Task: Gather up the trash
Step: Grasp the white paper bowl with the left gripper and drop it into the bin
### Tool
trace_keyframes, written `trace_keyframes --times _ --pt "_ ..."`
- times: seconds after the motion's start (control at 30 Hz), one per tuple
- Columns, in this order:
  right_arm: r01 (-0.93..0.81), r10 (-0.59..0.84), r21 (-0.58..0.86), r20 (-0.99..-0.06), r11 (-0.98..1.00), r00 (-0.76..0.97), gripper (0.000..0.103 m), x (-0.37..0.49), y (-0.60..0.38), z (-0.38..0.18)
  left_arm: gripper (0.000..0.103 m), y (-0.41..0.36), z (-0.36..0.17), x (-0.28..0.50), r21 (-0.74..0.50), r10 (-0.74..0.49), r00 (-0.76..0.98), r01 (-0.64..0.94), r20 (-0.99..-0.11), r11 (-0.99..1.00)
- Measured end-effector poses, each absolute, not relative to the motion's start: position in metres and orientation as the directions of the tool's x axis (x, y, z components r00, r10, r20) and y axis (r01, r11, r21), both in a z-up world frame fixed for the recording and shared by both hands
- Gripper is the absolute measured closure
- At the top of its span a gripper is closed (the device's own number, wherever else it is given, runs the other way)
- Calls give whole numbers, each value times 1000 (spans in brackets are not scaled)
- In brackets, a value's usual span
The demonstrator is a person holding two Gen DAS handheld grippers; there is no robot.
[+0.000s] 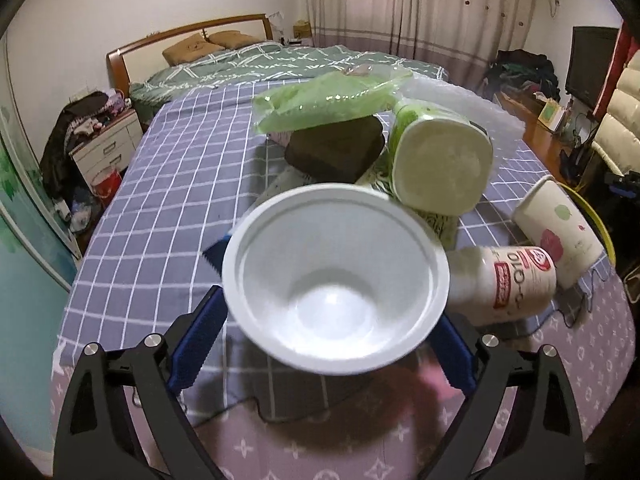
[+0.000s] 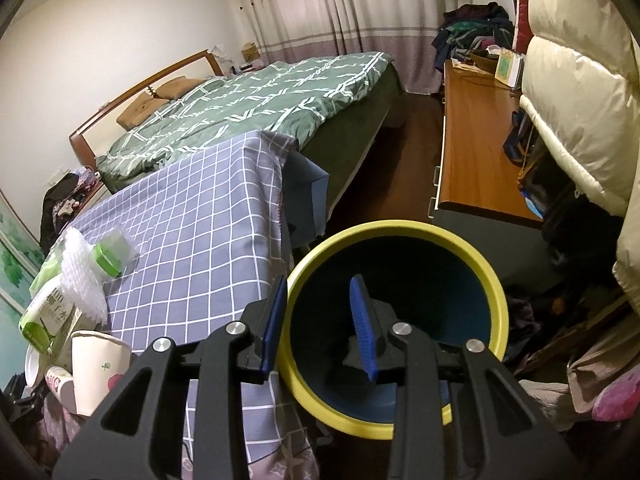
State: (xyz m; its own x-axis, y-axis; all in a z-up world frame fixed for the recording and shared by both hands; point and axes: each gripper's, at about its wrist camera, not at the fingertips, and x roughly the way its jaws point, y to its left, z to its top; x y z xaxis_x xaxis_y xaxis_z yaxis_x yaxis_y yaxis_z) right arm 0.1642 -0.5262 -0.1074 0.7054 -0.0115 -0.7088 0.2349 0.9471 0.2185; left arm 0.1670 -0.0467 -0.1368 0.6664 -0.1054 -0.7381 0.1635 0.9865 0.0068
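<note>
Checked cloth (image 1: 168, 184) spreads ahead of your left gripper (image 1: 320, 320), whose wide fingers (image 1: 200, 336) flank a white bowl (image 1: 336, 280); whether they press it is unclear. Your right gripper (image 2: 320, 332) pinches the bin (image 2: 496, 292) rim.

A bed (image 2: 256, 96) with a green quilt and wooden headboard (image 1: 188, 36) stands against the pale wall. Long curtains (image 2: 320, 4) hang behind. A wooden desk (image 2: 476, 152) lines the dark floor.
</note>
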Motion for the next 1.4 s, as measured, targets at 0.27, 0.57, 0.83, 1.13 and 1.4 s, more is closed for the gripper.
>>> trace_keyframes --times 0.27,0.57,0.83,1.13,1.4 --pt "232 3 231 -713 945 701 72 164 -528 -112 17 -53 -132 180 20 -125 679 202 -723 979" --pt "212 26 255 -694 943 720 72 157 -525 -108 21 -36 -120 162 -29 -151 685 186 -713 982" --pt "198 40 274 -673 941 738 72 137 -522 -106 21 -50 -73 115 -37 -219 713 261 -666 965" --pt "262 -46 250 -636 932 770 72 86 -538 -98 21 -149 -39 118 -87 -430 638 495 -639 865" --pt "369 -169 220 -609 903 775 71 43 -574 -98 20 -290 -36 146 -106 -569 499 684 -654 722"
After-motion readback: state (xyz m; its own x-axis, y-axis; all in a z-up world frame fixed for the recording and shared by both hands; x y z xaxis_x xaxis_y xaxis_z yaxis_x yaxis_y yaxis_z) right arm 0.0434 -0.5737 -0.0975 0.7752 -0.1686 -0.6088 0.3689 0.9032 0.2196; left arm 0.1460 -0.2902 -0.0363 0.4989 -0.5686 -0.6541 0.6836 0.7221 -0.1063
